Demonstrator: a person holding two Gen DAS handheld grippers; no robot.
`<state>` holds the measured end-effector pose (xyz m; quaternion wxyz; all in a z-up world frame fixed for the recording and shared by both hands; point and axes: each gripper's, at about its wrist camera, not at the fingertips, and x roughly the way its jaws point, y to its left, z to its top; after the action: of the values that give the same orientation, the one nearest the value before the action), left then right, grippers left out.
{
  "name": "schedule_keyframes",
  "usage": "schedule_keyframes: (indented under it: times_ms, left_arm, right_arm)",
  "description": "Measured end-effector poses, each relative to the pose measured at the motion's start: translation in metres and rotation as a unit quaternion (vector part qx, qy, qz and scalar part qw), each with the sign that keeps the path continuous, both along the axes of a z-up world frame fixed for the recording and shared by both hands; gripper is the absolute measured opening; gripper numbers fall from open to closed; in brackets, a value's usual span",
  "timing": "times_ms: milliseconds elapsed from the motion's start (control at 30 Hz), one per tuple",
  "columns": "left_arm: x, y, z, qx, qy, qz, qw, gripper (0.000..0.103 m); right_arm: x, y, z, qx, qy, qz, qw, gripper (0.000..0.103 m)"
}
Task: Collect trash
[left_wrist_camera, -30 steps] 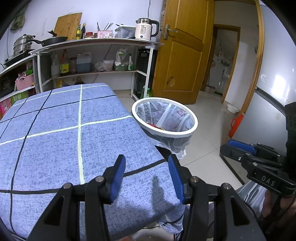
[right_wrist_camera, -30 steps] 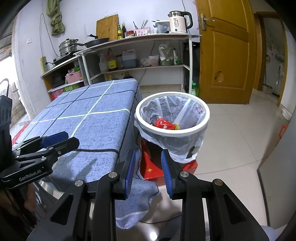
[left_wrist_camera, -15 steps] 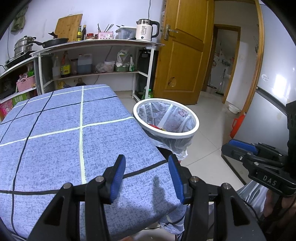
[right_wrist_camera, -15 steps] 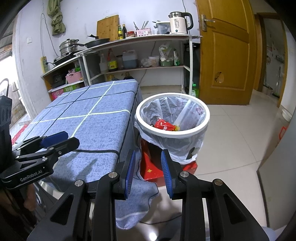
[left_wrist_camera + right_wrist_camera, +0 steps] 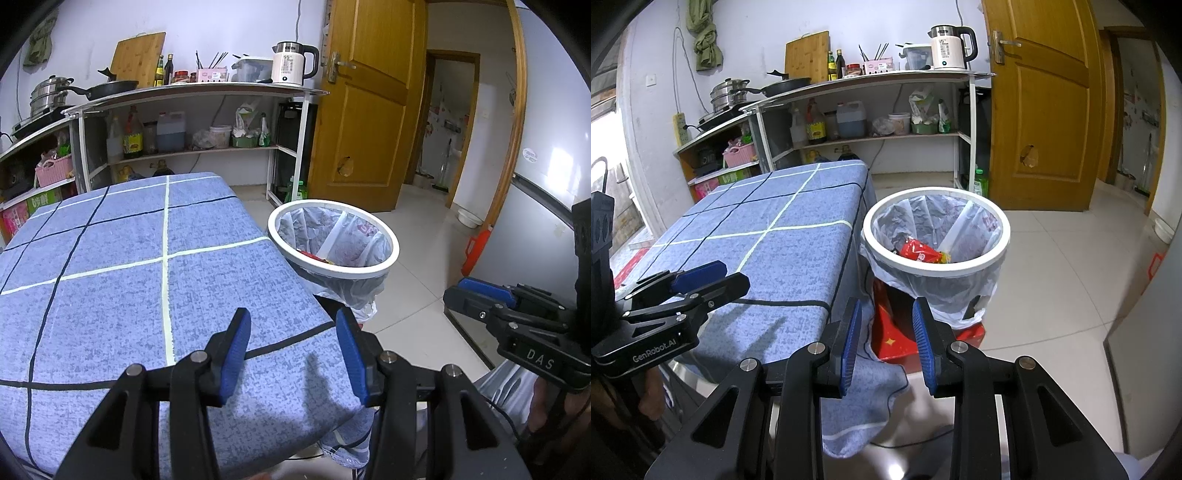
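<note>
A white-rimmed trash bin (image 5: pixel 993 214) lined with a clear bag stands on a red stool beside the table; it also shows in the left wrist view (image 5: pixel 391 243). A red wrapper (image 5: pixel 918 251) and other scraps lie inside it. The table wears a blue checked cloth (image 5: pixel 147 266), with no loose trash on what shows of it. My left gripper (image 5: pixel 291 350) is open and empty above the table's near corner. My right gripper (image 5: pixel 886 339) is open and empty, below and in front of the bin, past the table's corner.
A shelf unit (image 5: pixel 871 107) with a kettle, pans, bottles and containers stands behind the table. A wooden door (image 5: pixel 1041 110) stands open at the right. A grey cabinet front (image 5: pixel 535 206) is at the far right. Tiled floor (image 5: pixel 1063 280) surrounds the bin.
Both grippers have barely moved. The left wrist view has shifted very slightly, so the bin sits a touch further right. Both grippers stay open.
</note>
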<state>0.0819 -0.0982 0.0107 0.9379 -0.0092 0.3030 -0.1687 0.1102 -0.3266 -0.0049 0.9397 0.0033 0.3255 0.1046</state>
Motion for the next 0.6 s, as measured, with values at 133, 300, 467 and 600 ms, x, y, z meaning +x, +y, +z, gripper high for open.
schedule_keyframes:
  times_ms: [133,300,467,600]
  left_arm:
    - [-0.0004,-0.0005,0.0004,0.000,0.000,0.000,1.0000,0.050]
    - [-0.0005,-0.0003,0.0006,0.001,-0.001,0.000,1.0000,0.050]
    - [-0.0008,-0.0004,0.0012,0.001,-0.002,0.000,1.0000,0.050]
    - [-0.0012,-0.0005,0.0014,0.003,-0.003,0.001,1.0000,0.050]
  right_arm:
    - [0.0003,-0.0006,0.0018,0.001,0.000,0.001,1.000,0.030]
    - [0.0005,-0.0023,0.0012,0.002,-0.004,0.001,1.000,0.030]
    - [0.0004,-0.0027,0.0007,0.002,-0.004,0.001,1.000,0.030]
    - [0.0004,-0.0035,-0.0003,0.003,-0.002,0.002,1.000,0.030]
